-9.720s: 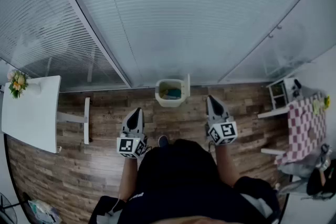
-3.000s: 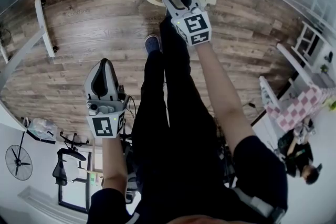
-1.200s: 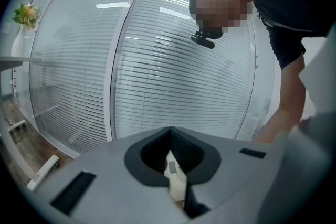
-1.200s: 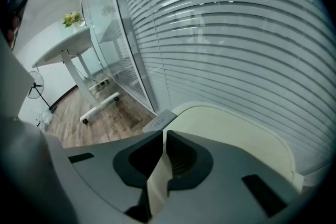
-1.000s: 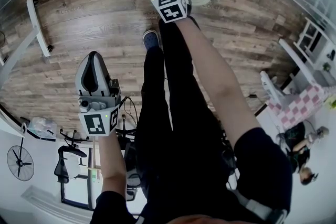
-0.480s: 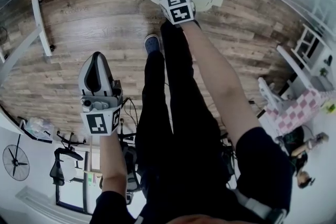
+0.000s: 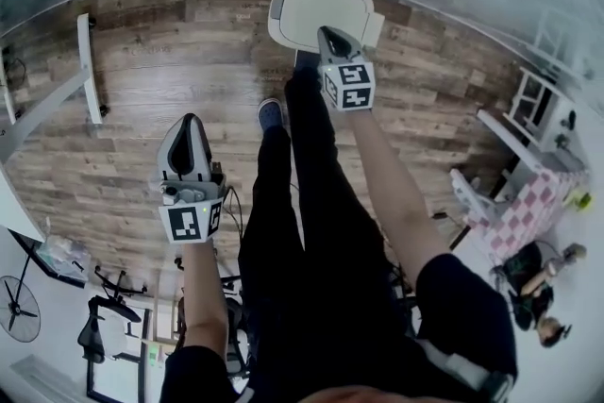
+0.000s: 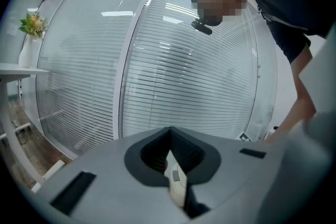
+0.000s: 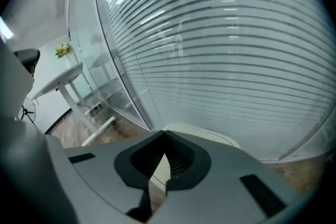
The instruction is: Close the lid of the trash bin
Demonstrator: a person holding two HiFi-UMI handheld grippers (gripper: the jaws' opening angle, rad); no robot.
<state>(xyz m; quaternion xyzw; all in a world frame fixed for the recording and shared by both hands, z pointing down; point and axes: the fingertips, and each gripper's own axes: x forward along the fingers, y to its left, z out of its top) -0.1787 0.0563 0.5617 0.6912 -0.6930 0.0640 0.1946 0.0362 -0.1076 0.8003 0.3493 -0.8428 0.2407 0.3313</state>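
On the wooden floor (image 7: 142, 80) at the far side, close against the slatted glass wall (image 9: 236, 34), stands the trash bin (image 7: 316, 0). Its cream lid (image 9: 210, 138) lies flat over the top, closed. My right hand-held gripper (image 7: 328, 35) is stretched out to it, tilted downward, with its tips over the lid's near right edge; the jaws are pressed together with nothing between them, and whether they touch the lid I cannot tell. My left hand-held gripper (image 7: 189, 129) hangs well apart from the bin, nearer to me and to the left above bare floor, its jaws also together and empty. My blue shoe (image 7: 271, 114) is planted just near of the bin. Far off to the left, flowers (image 8: 32, 23) stand on a white bench (image 8: 16, 68).
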